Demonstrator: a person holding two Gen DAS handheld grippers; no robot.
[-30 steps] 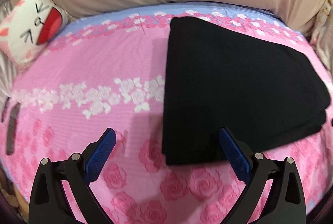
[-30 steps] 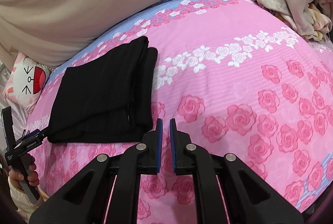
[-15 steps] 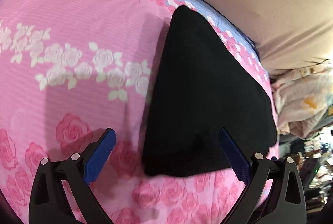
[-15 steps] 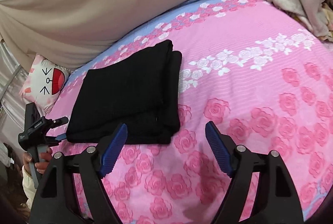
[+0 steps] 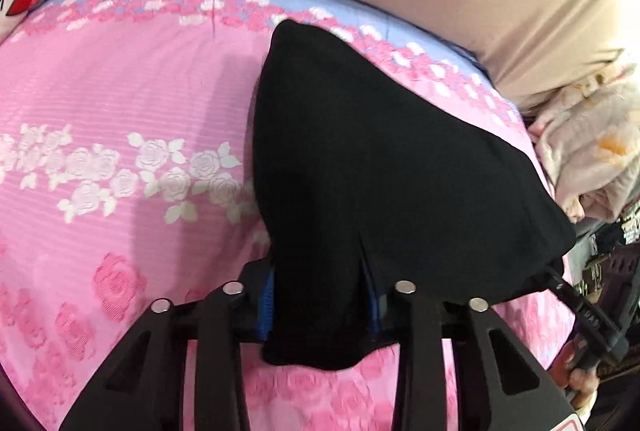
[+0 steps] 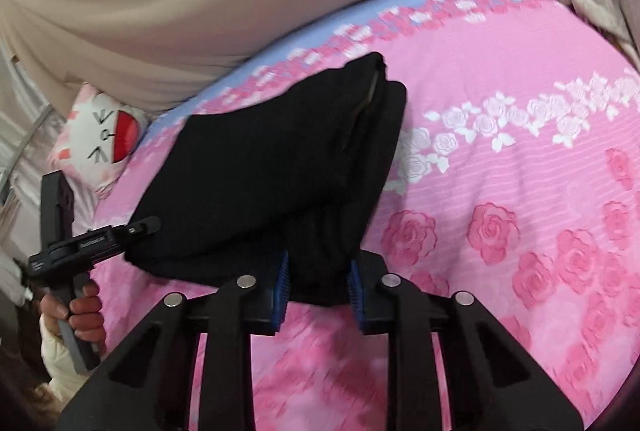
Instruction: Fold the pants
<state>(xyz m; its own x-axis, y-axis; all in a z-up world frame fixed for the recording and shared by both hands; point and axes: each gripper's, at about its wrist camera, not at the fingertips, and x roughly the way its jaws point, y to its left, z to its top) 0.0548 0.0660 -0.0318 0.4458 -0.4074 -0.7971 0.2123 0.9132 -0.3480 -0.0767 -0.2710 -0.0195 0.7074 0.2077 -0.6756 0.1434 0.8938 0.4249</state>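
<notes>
The black fabric pants (image 5: 372, 171) lay folded compact; both the left gripper (image 5: 320, 305) and the right gripper (image 6: 319, 285), jaws having just closed, pinched the near edge, so probably one last fold or a lift remained.

Black pants (image 5: 360, 171), folded into a thick stack, near edge raised off the pink bedspread (image 5: 120, 111)

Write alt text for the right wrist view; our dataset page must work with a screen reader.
The right gripper has just closed its blue pads on the near edge of folded black pants lying on a pink rose-print bedsheet. At left, a hand holds the left gripper at the pants' other near corner; a cartoon-face pillow lies behind it.
</notes>
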